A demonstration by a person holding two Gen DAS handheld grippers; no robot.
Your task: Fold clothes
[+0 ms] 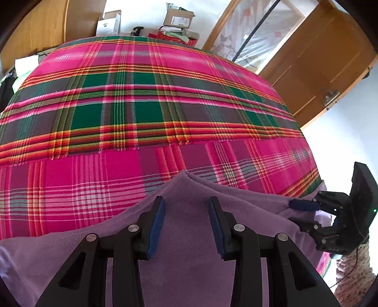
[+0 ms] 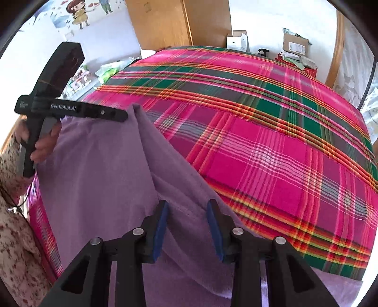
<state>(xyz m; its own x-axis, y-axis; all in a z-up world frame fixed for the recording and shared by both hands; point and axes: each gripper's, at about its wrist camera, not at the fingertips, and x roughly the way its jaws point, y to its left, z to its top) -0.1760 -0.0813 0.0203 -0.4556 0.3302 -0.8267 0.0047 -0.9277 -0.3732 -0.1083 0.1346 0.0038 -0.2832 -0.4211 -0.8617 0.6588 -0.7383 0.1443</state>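
We saw the plaid bedspread (image 1: 165, 99) filling most of both views, with a wooden door (image 1: 319, 61) at upper right and cardboard boxes (image 1: 177, 20) along the top edge of the left wrist view. The purple garment (image 1: 189, 236) lay across the lower part of each frame. The left gripper (image 1: 186, 226) stood half spread over it, pinching nothing; the right gripper (image 2: 187, 230) likewise hovered apart above a fold.

Left gripper (image 1: 186, 212) jaws apart over purple cloth (image 1: 189, 271) on plaid blanket (image 1: 165, 94); right gripper (image 1: 298, 213) at cloth edge.
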